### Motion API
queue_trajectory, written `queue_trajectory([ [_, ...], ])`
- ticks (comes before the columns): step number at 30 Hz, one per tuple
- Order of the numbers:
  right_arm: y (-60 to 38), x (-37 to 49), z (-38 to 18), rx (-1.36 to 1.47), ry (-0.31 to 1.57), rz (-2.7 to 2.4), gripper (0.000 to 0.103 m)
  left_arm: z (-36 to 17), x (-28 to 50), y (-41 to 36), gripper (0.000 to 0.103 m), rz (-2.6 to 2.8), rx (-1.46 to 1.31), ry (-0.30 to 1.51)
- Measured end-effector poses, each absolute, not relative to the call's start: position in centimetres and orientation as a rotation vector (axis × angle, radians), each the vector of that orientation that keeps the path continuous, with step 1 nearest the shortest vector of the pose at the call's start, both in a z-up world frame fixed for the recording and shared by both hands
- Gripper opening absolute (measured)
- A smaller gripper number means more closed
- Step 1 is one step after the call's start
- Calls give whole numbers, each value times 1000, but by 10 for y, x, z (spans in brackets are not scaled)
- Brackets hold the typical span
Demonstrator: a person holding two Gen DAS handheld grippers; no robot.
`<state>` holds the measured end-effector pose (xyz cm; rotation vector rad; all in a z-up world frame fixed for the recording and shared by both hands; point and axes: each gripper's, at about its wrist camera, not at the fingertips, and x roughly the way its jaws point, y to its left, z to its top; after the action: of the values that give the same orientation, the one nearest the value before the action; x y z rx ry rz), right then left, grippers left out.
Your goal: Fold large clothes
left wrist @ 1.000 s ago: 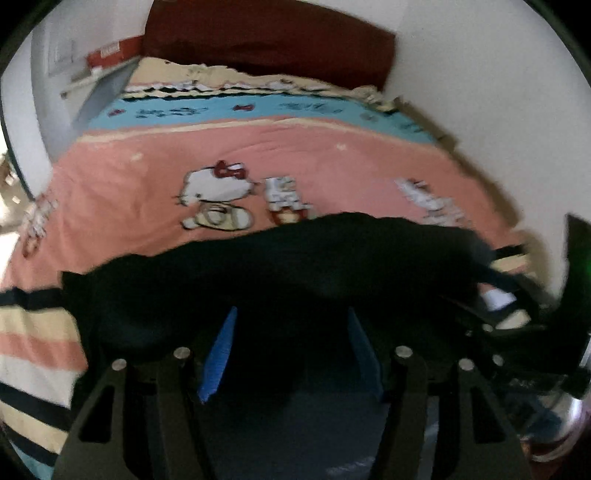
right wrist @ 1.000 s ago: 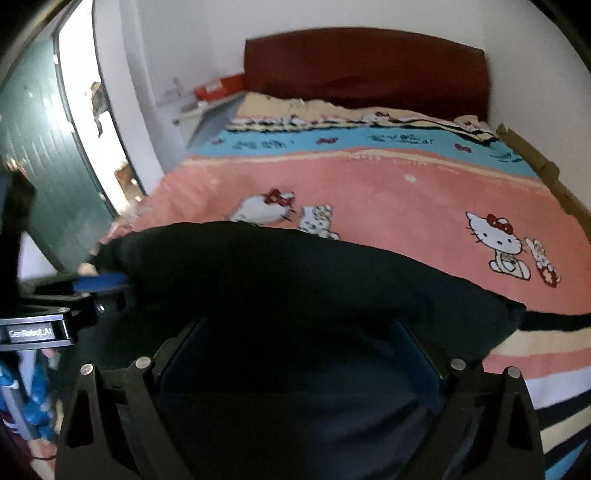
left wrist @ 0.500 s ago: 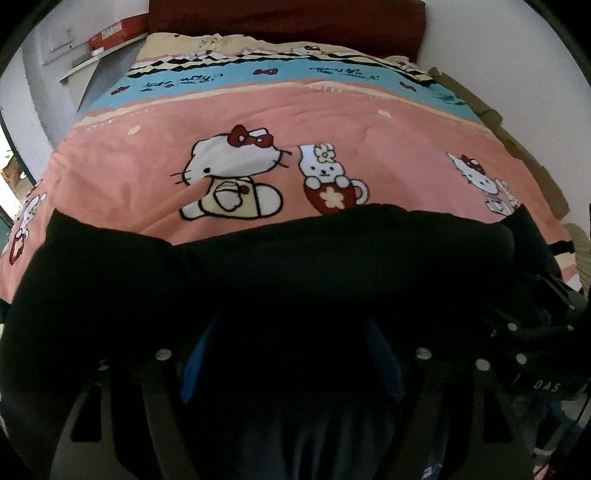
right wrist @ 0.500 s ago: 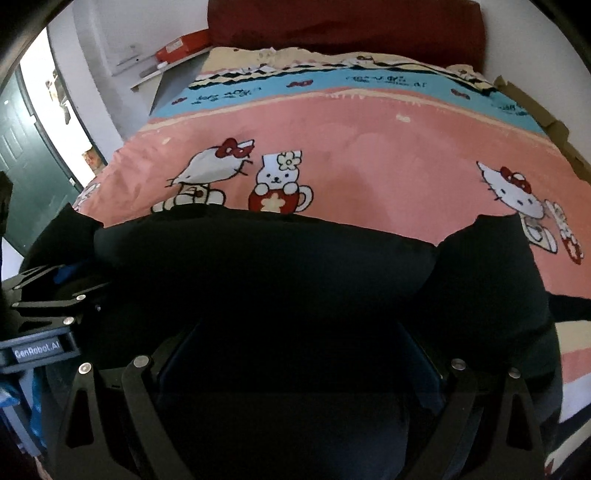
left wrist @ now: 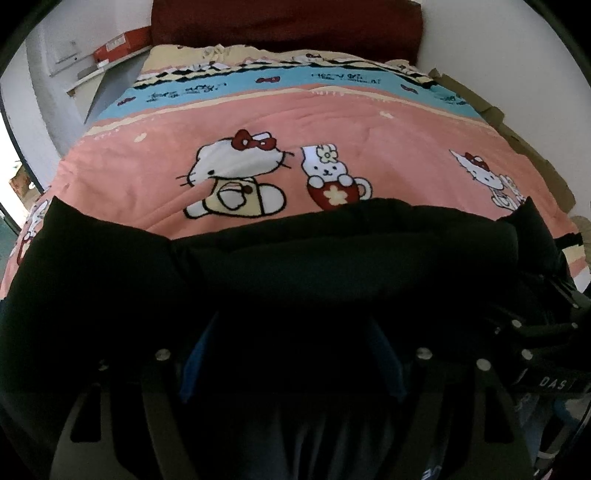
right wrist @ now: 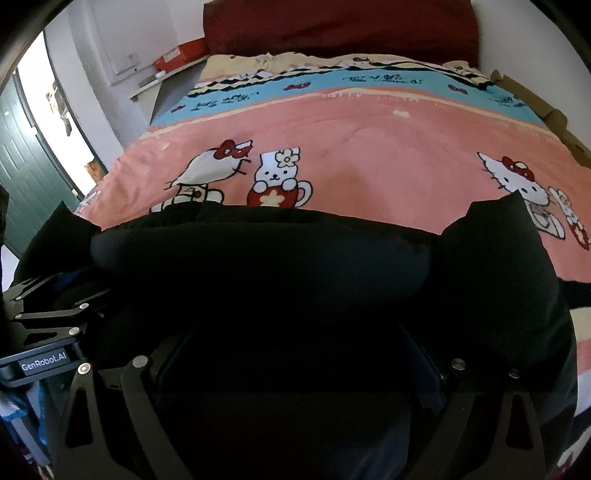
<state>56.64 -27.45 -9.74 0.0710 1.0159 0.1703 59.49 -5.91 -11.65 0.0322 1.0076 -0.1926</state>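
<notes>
A large black garment (left wrist: 295, 266) lies bunched across the near end of the bed, with a rolled fold along its far edge; it also fills the lower right wrist view (right wrist: 277, 266). My left gripper (left wrist: 291, 354) has its blue-padded fingers (left wrist: 195, 362) spread wide, with the black cloth draped between and over them. My right gripper (right wrist: 299, 362) stands the same way, its fingers wide apart and half buried in the cloth. The left gripper's body shows at the left edge of the right wrist view (right wrist: 44, 354); the right gripper's body shows at the right of the left wrist view (left wrist: 543, 354).
The bed carries a pink cartoon-cat blanket (left wrist: 332, 125) with a blue stripe, ending at a dark red headboard (left wrist: 288, 22). A white wall lies right, with cardboard (right wrist: 546, 110) along it. A shelf with a red box (right wrist: 181, 55) and a green door (right wrist: 22, 155) stand left.
Both grippers have tilted down and moved forward over the bed, carrying the black garment further onto the blanket. The garment's far edge now lies as a rolled fold.
</notes>
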Motion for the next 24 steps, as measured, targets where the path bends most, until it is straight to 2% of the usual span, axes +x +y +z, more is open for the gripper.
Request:
queue_trajectory([
  [13, -275, 556, -97, 95, 960, 176, 95, -107, 576, -57, 76, -177, 35, 937],
  [21, -291, 519, -50, 133, 875, 164, 95, -55, 524, -32, 76, -109, 80, 810],
  [24, -304, 502, -39, 126, 853, 140, 95, -51, 511, -23, 76, -72, 115, 793],
])
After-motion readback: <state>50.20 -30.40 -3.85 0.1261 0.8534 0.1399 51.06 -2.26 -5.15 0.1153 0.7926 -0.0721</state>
